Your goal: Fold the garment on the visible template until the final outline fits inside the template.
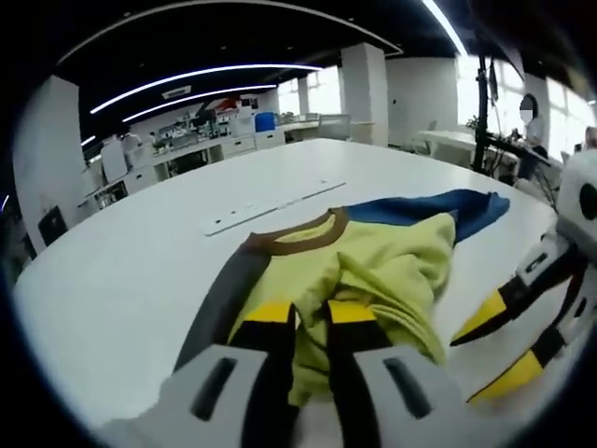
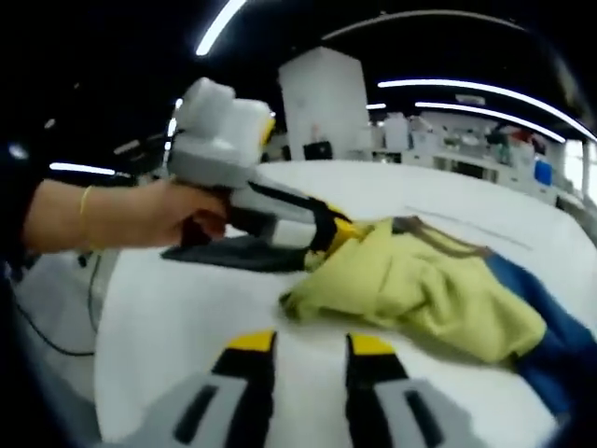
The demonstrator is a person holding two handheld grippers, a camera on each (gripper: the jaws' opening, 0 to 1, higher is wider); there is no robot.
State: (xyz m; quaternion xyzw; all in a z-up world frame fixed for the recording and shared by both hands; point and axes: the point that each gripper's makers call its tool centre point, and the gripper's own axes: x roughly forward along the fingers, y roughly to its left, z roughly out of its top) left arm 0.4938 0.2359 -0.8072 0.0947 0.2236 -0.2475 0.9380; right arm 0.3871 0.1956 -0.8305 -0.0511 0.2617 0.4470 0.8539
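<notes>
The white worktop (image 1: 140,271) carried the garment (image 1: 373,271), a yellow shirt with grey and blue sleeves, bunched mid-fold. The left claw (image 1: 311,313) had pinched the yellow fabric; the right claw (image 2: 311,343) hovered part-open and empty, just short of the hem. Next, probably, a grip and a flat lay. The right gripper view showed the person's hand (image 2: 159,217); the left showed pale template strips (image 1: 270,203).

Illumination is bright, supplied by ceiling light strips (image 1: 201,75) and windows (image 1: 322,89). The white counter (image 1: 131,271) shows mild glare. Fisheye distortion bends the edges; the right gripper view is motion-blurred.
</notes>
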